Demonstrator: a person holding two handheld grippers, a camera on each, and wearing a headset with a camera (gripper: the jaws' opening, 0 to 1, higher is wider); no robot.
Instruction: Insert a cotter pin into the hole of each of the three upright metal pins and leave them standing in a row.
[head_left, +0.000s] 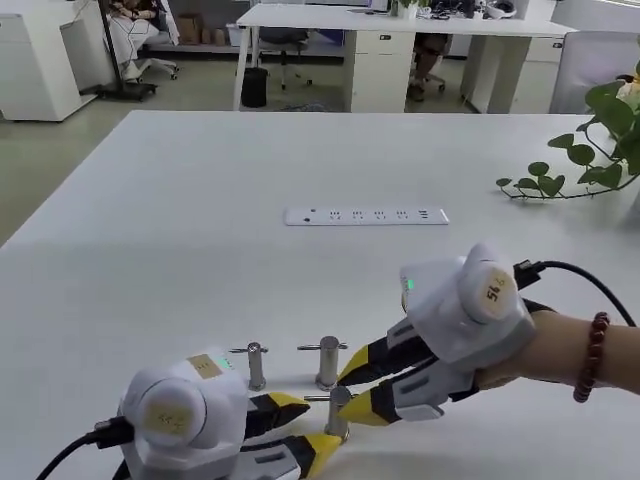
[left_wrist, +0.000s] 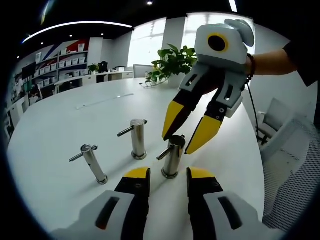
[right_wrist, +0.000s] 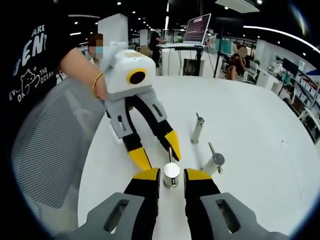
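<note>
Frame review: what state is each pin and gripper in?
Nearest metal pin: upright, cotter pin through it.
Middle metal pin: upright, cotter pin through it.
Far metal pin: upright, cotter pin through it.
Left gripper: open.
Right gripper: open, astride nearest metal pin's top.

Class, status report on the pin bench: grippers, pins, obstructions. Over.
Left gripper open, right gripper open, both at nearest metal pin. All three upright, cotter pin in each. Power strip well behind.

Power strip (head_left: 366, 216) flat on white table (head_left: 180, 220); leafy plant (head_left: 598, 140) at right edge.
</note>
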